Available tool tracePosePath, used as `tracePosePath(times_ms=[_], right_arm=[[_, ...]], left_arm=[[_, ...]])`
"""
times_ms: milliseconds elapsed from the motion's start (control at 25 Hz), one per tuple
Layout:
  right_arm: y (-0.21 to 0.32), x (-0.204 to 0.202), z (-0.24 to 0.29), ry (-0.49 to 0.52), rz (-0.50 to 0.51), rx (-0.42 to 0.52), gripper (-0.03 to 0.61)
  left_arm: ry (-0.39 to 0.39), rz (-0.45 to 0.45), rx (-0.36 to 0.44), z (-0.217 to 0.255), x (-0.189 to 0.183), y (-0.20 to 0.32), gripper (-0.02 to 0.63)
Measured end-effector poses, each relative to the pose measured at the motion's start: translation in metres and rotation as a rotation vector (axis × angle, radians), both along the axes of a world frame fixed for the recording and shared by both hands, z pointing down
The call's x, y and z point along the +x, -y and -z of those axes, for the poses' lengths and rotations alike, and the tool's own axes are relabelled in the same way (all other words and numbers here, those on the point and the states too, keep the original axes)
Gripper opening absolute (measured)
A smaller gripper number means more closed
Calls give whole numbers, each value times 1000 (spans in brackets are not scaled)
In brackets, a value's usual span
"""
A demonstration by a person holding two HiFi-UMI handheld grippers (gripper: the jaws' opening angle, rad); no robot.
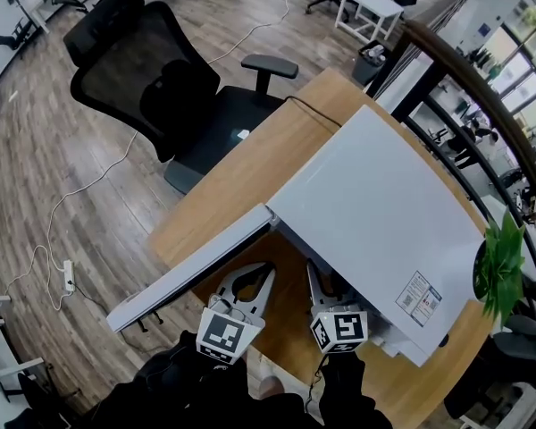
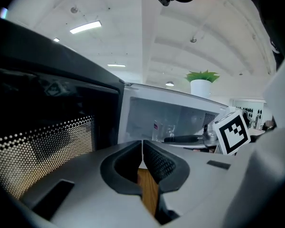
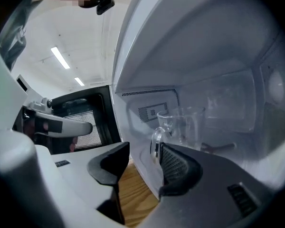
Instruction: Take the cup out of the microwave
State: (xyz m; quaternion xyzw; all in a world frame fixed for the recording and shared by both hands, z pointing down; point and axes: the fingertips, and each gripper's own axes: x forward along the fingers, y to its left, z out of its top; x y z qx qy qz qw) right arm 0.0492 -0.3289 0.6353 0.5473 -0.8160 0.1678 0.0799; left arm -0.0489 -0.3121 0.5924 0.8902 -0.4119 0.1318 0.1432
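A white microwave (image 1: 375, 231) stands on the wooden desk (image 1: 241, 177), its door (image 1: 192, 271) swung open to the left. Inside the cavity a clear glass cup (image 3: 183, 125) stands upright, its handle (image 3: 156, 137) turned toward the opening; the same cup (image 2: 164, 131) shows in the left gripper view. My right gripper (image 3: 143, 151) is open at the cavity mouth, its right jaw just short of the handle and nothing between the jaws. My left gripper (image 2: 142, 148) is shut and empty, in front of the open door's inner side. Both grippers, the left gripper (image 1: 253, 277) and the right gripper (image 1: 322, 280), sit below the microwave's front edge.
The dark perforated door window (image 2: 42, 141) fills the left of the left gripper view. A black office chair (image 1: 152, 79) stands beyond the desk's far side. A green plant (image 1: 500, 262) sits right of the microwave. A cable and power strip (image 1: 69, 275) lie on the floor.
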Motion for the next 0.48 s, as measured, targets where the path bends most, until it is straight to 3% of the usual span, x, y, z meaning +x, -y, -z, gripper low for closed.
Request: tracePosePath(times_ms=[480], right_arm=[[15,-8,-1,-16,6,-12,181]], left_arm=[[-4,13,-8,-5,-9,9,31]])
